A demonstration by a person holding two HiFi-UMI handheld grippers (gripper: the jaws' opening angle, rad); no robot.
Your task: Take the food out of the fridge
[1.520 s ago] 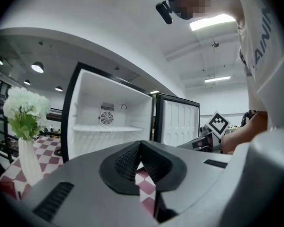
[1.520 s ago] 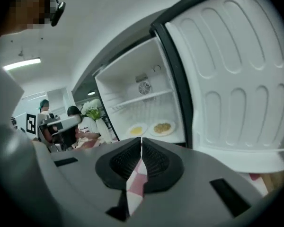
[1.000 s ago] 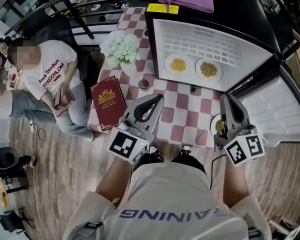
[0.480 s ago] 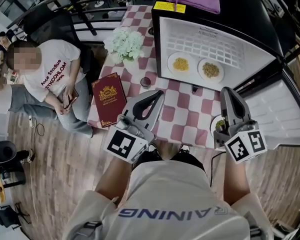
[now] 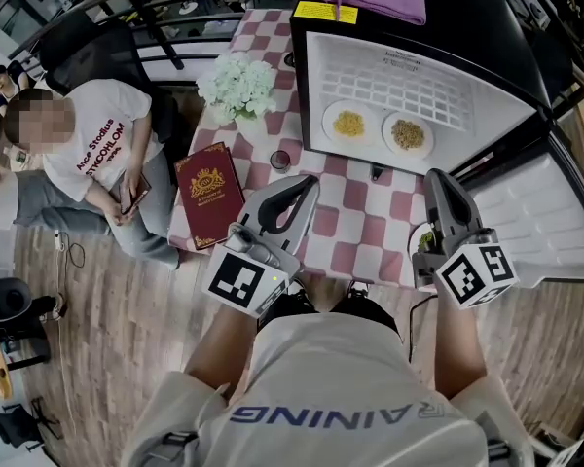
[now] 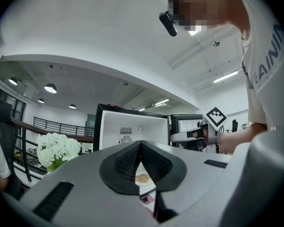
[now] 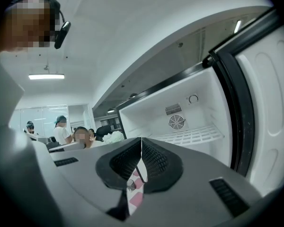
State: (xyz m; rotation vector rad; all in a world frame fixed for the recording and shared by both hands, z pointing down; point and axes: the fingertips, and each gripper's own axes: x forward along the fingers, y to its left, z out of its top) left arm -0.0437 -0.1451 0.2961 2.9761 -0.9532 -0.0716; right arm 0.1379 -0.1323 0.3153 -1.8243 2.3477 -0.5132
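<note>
Both tools are closed on nothing. My left tool (image 5: 305,187) and right tool (image 5: 438,181) sit level over the near half of the red-and-white checked bench (image 5: 365,224), pads pressed together, pointing at the open black fridge with a white lining (image 5: 419,71).

The food I'm after lies ahead of them on the fridge floor. A white plate of yellow grains (image 5: 348,124) is in front of the left tool, and a white plate of brownish grains (image 5: 408,134) is just beside it, nearer the right tool.

Both plates sit close to the front lip, so a rim is reachable. The fridge door (image 5: 555,212) is swung out past my right tool, leaving the mouth clear.

A small plate of green food (image 5: 426,242) lies under the right tool at the bench edge, partly hidden. I judge that one is already out.
</note>
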